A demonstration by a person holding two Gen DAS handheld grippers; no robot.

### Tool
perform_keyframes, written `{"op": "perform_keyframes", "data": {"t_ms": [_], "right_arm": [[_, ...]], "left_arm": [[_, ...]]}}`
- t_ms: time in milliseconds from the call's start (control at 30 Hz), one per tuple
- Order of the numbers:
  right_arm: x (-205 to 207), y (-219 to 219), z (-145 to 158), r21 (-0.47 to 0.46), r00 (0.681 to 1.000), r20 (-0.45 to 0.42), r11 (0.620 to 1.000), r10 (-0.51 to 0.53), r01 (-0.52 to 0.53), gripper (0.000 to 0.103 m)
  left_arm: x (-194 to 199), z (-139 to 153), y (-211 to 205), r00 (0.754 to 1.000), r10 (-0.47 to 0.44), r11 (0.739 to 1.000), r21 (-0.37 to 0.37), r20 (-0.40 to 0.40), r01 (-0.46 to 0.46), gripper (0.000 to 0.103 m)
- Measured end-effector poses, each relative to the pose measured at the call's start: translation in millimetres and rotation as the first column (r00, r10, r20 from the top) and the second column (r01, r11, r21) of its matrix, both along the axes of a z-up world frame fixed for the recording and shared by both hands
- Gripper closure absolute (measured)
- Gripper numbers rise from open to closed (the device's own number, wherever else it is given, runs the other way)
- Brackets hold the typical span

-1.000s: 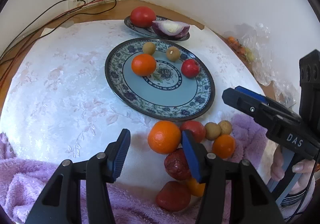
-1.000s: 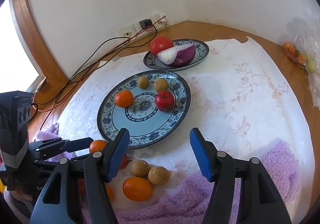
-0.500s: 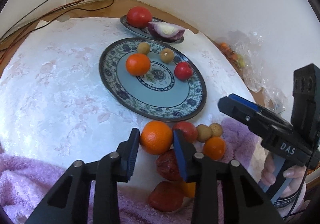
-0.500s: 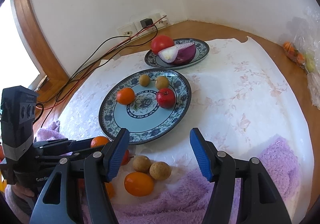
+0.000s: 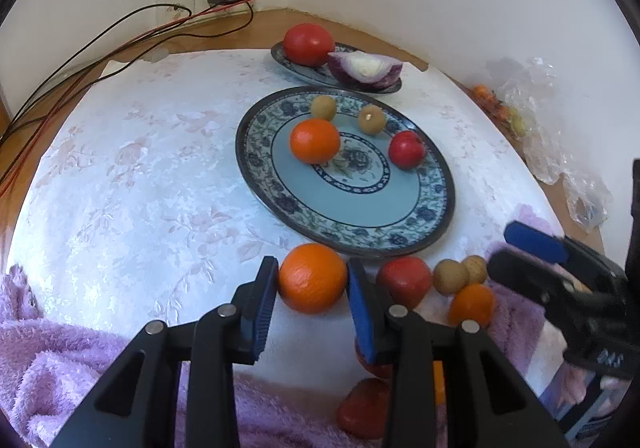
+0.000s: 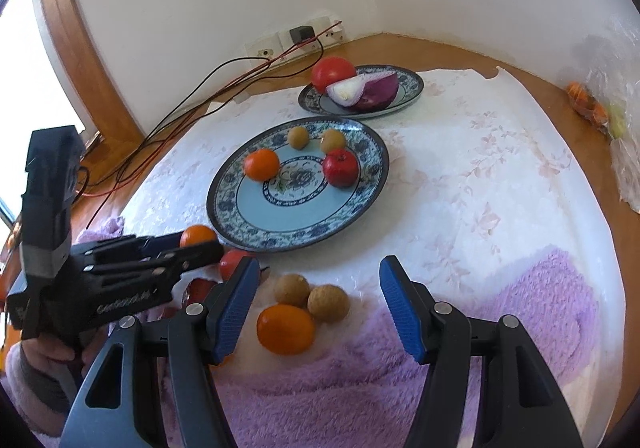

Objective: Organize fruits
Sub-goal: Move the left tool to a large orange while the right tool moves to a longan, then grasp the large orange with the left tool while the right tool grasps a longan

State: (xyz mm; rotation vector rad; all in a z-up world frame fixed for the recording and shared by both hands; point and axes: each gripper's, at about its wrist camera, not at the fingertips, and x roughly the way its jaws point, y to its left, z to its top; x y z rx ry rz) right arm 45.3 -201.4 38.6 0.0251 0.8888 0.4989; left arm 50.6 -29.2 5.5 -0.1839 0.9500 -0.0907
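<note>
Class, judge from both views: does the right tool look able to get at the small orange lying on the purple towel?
Probably yes. The right tool is open, and the small orange lies between its fingers with nothing over it; two brown fruits sit just beyond.

White lettering on left gripper (image 6: 202, 248) body — blurred, unreadable; mark on right gripper (image 5: 516, 250) — equally illegible.

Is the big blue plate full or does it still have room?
Still room: the big blue plate holds only four small fruits near its far rim.
</note>
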Motion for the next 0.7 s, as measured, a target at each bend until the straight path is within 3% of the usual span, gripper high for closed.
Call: {"op": "perform_keyframes", "data": {"t_ms": [200,500,567,700], "right_arm": [[-5.0,7.0,-7.2,-0.017,0.999,-0.017,0.999,0.028,-0.028,0.039],[0.3,-8.0,-5.7,-0.003,0.999,-0.010,0.999,-0.032,0.032,0.040],[-0.4,-9.1,-5.7,-0.027,1.000,-0.002,0.999,-0.027,0.026,0.054],[-1.2,-10.4,-9.6,-0.052,1.000,-0.010,0.999,-0.016,0.016,0.068]], "left_arm": [[-1.8,-0.8,7.3,1.000,0.016,1.000,-0.026,0.018,-0.015,0.067],[-5.1,-1.0,12.9,0.999,0.027,0.999,-0.043,0.021,-0.026,0.067],[-6.1,-0.7,12.1,0.999,0.026,0.999,-0.037,0.021,-0.025,0.067],[-7.3,-0.2,13.4,0.999,0.034,0.999,-0.032,0.018,-0.034,0.067]]}}
